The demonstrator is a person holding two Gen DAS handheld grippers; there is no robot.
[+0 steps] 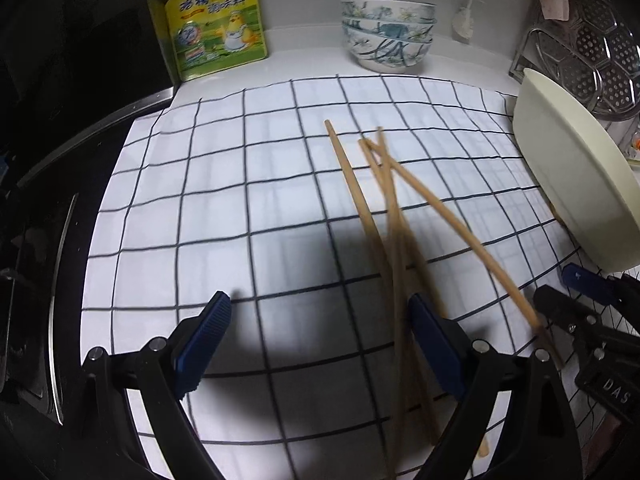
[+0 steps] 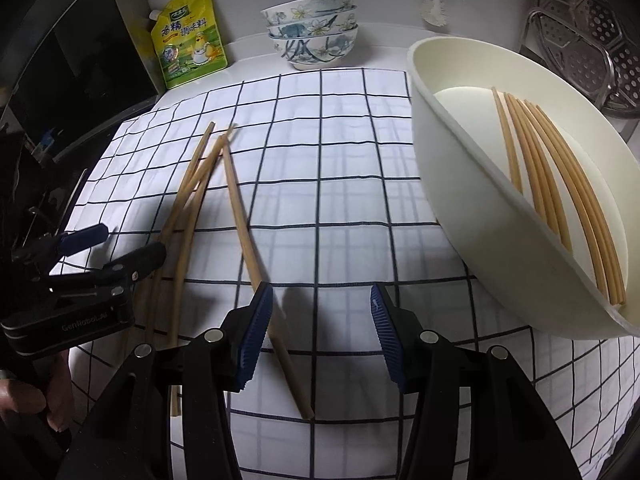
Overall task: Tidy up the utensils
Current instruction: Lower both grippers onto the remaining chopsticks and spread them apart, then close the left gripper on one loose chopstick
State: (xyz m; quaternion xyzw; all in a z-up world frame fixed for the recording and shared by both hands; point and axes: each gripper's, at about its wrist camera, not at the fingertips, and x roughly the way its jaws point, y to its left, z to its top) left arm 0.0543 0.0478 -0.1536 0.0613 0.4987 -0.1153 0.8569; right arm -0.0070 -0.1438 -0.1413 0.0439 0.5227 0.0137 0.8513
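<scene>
Several wooden chopsticks (image 1: 362, 208) lie loose on a white checked cloth (image 1: 224, 184). My left gripper (image 1: 324, 320) hovers open over the cloth. The chopsticks run past its right finger (image 1: 436, 344), blurred there, and nothing sits between its pads. In the right wrist view one chopstick (image 2: 246, 232) lies apart from three crossed ones (image 2: 188, 200). It passes just inside the left pad of my open right gripper (image 2: 320, 320), untouched by the pads. A tilted cream bowl (image 2: 480, 192) at the right holds several chopsticks (image 2: 560, 184). The left gripper (image 2: 120, 246) shows at the left edge.
A yellow seasoning pouch (image 1: 216, 24) and a stack of patterned bowls (image 1: 386, 32) stand against the back wall. A perforated metal steamer rack (image 2: 592, 40) sits behind the cream bowl. A dark stovetop (image 1: 40, 240) borders the cloth on the left.
</scene>
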